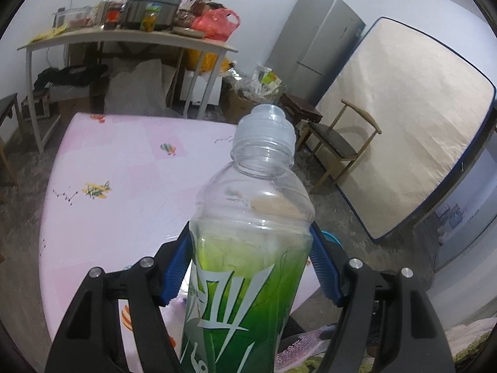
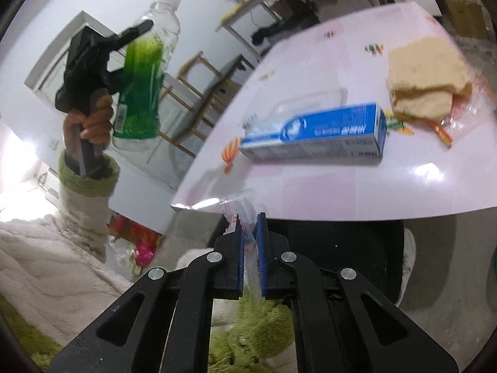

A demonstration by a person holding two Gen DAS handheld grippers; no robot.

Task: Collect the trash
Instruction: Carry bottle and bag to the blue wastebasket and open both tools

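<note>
- You are holding a gripper in each hand above a pink table (image 2: 341,186), partway through collecting trash.
- Your left gripper (image 1: 251,267) is clamping a green-labelled plastic bottle (image 1: 248,279) between its blue pads (image 1: 175,267), cap pointing up and away, lifted clear of the table.
- In the right view, your left hand (image 2: 93,121) is wrapping the handle, with the bottle raised at the left.
- Your right gripper (image 2: 250,248) is pinching a thin clear plastic wrapper (image 2: 248,227), jaws nearly closed on it, just off the table's near edge.
- A blue box (image 2: 313,136), a beige cloth (image 2: 428,74) and a crinkled clear wrapper (image 2: 462,112) are lying on the table.
- You appear to be at the carrying step: both pieces are in hand, not yet dropped.
- Next you are probably needing a bin; none is clearly showing, so keep both grips firm while moving.
</note>
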